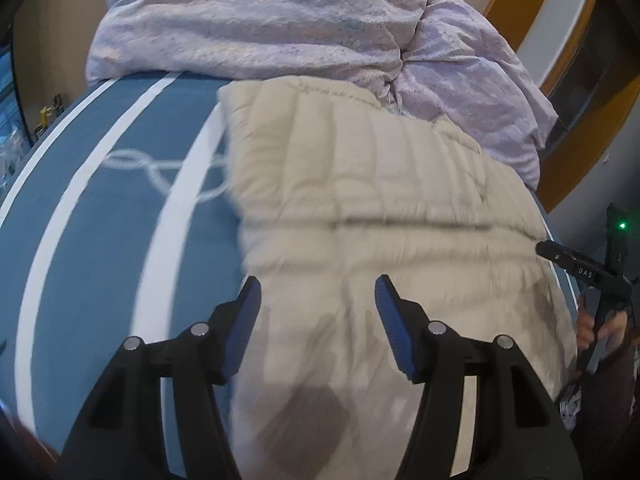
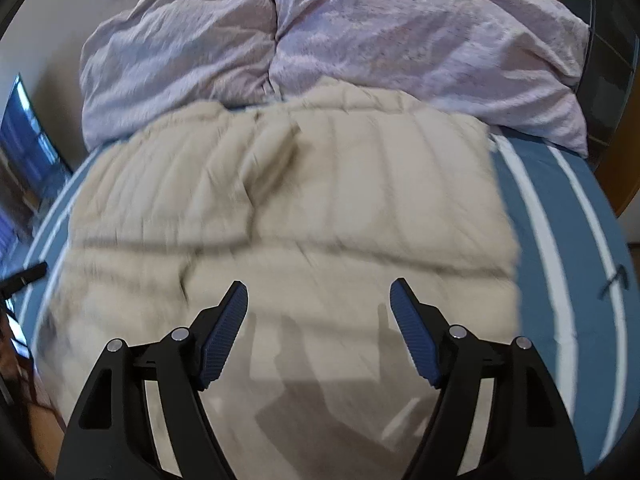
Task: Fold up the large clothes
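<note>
In the left wrist view, the left tongs [image 1: 318,284] are hovering spread wide above the near part of a beige quilted coat [image 1: 380,216], with nothing between the blue pads [image 1: 390,320]. The coat is lying flat on a bed [image 1: 100,216] covered in blue with white stripes, its left edge running beside one of those stripes. A crumpled pale lilac duvet [image 1: 280,20] is sitting at the far end of the bed, touching the coat's far edge. At the right border, the right tongs [image 1: 576,264] are showing as a black bar with a green light; from here it cannot be told how they are standing.

In the right wrist view, the right tongs [image 2: 318,286] are hanging spread apart over the coat [image 2: 300,200], gripping nothing, and casting a shadow on the fabric below. The coat is filling the middle of the bed [image 2: 560,240], blurred, with the duvet [image 2: 360,32] piled just behind it. A thin dark hanger-like shape [image 2: 614,278] is lying on the blue cover to the right.
</note>
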### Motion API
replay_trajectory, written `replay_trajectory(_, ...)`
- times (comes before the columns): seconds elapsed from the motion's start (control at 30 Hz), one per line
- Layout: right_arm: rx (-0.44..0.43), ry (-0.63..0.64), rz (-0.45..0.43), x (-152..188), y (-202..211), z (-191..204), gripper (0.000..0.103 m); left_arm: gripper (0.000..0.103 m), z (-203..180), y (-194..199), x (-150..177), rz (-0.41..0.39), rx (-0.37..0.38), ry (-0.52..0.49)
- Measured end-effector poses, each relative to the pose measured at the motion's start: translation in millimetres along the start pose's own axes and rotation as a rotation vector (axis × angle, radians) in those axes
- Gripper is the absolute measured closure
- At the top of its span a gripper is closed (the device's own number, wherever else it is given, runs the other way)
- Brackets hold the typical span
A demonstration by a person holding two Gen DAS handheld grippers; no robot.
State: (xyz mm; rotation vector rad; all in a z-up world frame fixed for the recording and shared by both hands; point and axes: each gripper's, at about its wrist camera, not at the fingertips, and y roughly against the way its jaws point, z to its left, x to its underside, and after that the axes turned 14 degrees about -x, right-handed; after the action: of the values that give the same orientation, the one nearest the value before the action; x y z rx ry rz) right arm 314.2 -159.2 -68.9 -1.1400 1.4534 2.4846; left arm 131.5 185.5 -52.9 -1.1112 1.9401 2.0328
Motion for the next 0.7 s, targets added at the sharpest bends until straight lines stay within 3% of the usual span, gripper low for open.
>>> replay_trajectory(0.17, 0.045, -0.012, 0.007, 47, 42, -31, 0.028, 0.044, 25, 18, 38, 0.013, 0.029, 0.011)
replay_trajectory(0.37, 0.006, -0.143, -0.034, 99, 82, -73, 0.028, 0.044, 38, 21, 68, 0.04, 0.051, 0.034)
replay_trajectory(0.7, -0.042, -0.251, -0.056, 156, 103, -102, 0.029, 0.047, 37, 25, 95, 0.057, 0.085, 0.021)
